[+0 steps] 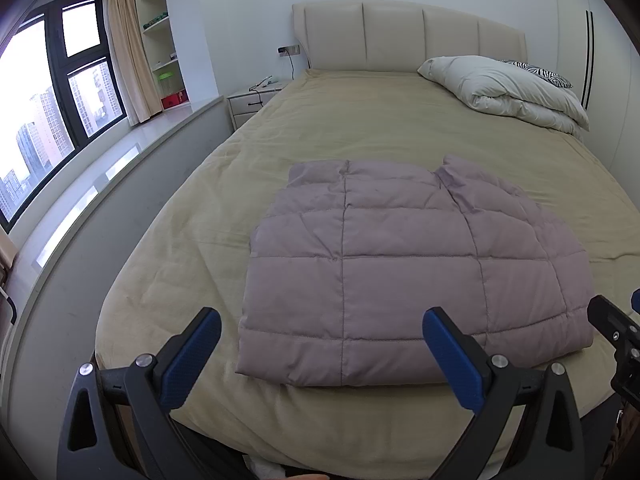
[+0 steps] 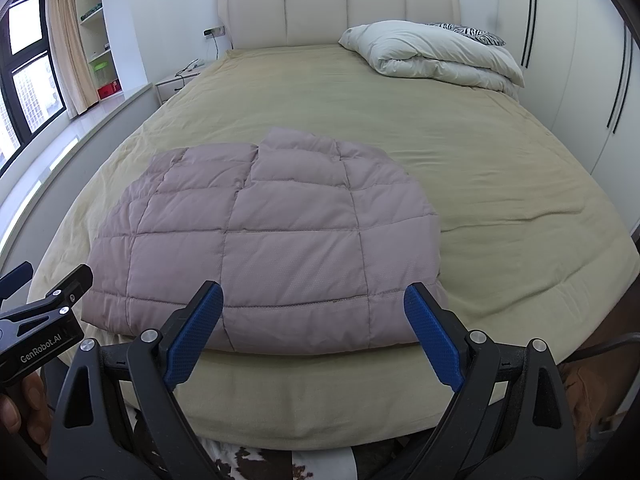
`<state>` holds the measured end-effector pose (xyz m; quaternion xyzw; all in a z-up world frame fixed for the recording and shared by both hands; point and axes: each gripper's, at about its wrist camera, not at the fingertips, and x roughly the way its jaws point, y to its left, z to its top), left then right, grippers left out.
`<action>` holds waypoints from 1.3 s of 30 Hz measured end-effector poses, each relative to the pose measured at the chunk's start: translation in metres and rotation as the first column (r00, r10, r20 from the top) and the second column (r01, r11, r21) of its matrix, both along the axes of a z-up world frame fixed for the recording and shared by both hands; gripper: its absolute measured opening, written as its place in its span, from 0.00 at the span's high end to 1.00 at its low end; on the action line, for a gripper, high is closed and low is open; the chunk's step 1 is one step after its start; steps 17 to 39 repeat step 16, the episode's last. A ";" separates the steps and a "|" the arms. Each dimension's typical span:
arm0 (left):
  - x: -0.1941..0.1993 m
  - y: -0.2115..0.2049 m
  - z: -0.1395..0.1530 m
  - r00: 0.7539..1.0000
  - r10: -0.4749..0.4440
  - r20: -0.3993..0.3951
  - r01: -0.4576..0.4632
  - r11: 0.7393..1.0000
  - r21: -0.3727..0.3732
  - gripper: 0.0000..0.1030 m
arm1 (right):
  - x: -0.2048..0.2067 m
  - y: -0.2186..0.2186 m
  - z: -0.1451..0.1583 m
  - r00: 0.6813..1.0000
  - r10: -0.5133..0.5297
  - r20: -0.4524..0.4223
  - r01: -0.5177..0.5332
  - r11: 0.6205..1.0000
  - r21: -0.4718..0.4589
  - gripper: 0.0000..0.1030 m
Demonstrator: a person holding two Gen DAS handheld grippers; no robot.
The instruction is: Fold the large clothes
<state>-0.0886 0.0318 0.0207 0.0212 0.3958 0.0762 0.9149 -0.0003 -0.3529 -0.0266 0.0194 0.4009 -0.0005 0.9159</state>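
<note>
The folded jacket [image 1: 400, 280] lies flat near the bed's [image 1: 360, 120] front edge. Both the left gripper [image 1: 322, 354] and right gripper [image 2: 314, 328] hang wide apart, holding nothing, with bare bed behind.

Whatever is folded under the quilted jacket [image 2: 264, 240] is covered by its own top layer, so sleeves and front can't be made out, and the zebra-print pillow [image 1: 536, 72] is mostly buried behind the white duvet [image 1: 508, 88]. The right gripper [image 1: 616, 332] is cut off by the edge of the left wrist view (only a black bit shows), and the hand [image 2: 20, 412] is clipped at the right wrist view's corner. Stuff on the shelves [image 2: 94, 20] is too small to be identified.
</note>
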 end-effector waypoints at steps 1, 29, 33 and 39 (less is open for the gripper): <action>0.000 0.000 0.000 1.000 -0.001 -0.001 0.001 1.000 0.000 0.00 | 0.000 0.000 0.000 1.000 0.000 -0.001 0.000 1.000 0.000 0.10; 0.000 0.007 0.001 1.000 -0.023 0.009 0.023 1.000 -0.011 0.00 | 0.005 -0.004 -0.004 1.000 0.017 -0.013 -0.018 1.000 -0.007 0.10; 0.000 0.007 0.001 1.000 -0.023 0.009 0.023 1.000 -0.011 0.00 | 0.005 -0.004 -0.004 1.000 0.017 -0.013 -0.018 1.000 -0.007 0.10; 0.000 0.007 0.001 1.000 -0.023 0.009 0.023 1.000 -0.011 0.00 | 0.005 -0.004 -0.004 1.000 0.017 -0.013 -0.018 1.000 -0.007 0.10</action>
